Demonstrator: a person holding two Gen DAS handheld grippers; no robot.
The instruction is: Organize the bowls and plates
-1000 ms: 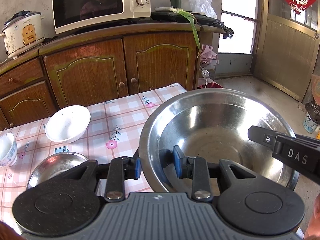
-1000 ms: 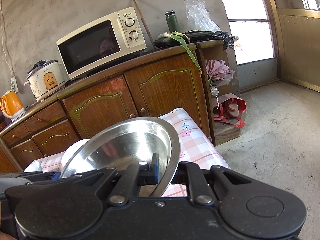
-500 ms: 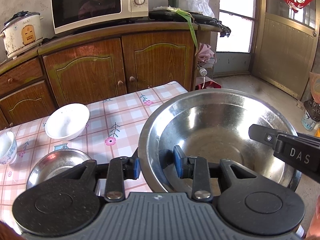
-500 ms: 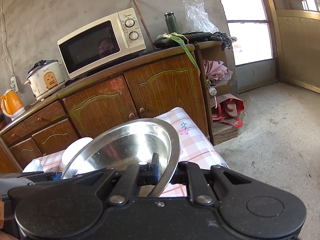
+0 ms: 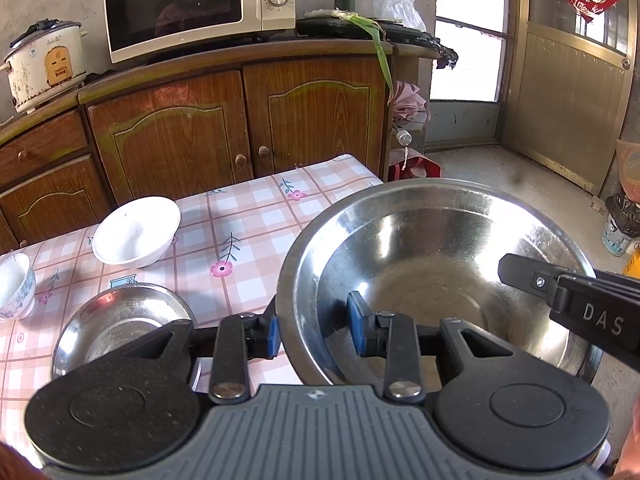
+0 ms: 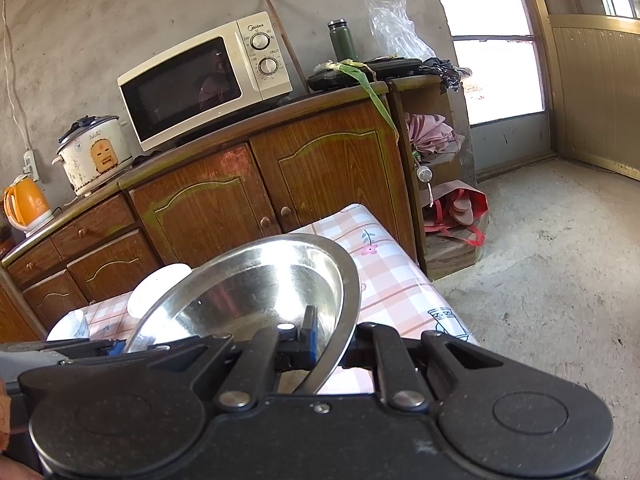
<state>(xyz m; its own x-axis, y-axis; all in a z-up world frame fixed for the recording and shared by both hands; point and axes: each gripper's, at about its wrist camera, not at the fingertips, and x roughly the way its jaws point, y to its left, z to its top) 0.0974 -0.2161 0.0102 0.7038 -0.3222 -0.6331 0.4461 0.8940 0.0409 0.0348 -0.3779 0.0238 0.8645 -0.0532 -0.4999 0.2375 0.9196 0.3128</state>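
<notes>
A large steel bowl [image 5: 432, 240] hangs tilted above the right end of the checked table [image 5: 256, 216], partly out over the floor. My left gripper [image 5: 313, 330] is shut on its near-left rim, one blue pad outside and one inside. My right gripper [image 6: 334, 338] is shut on the opposite rim of the large steel bowl [image 6: 256, 280]; its black finger [image 5: 560, 292] shows in the left wrist view. On the table lie a white bowl [image 5: 136, 232], a small steel bowl [image 5: 120, 320] and a blue-patterned bowl [image 5: 14, 284].
A wooden cabinet [image 5: 208, 132] stands behind the table, bearing a microwave [image 5: 192, 4], a rice cooker [image 5: 44, 64] and an orange kettle [image 6: 24, 204]. Bare concrete floor [image 6: 540, 260] lies right of the table, with a red bag [image 6: 456, 212] by the cabinet.
Both grippers keep their hold on the large bowl. The views have barely shifted.
</notes>
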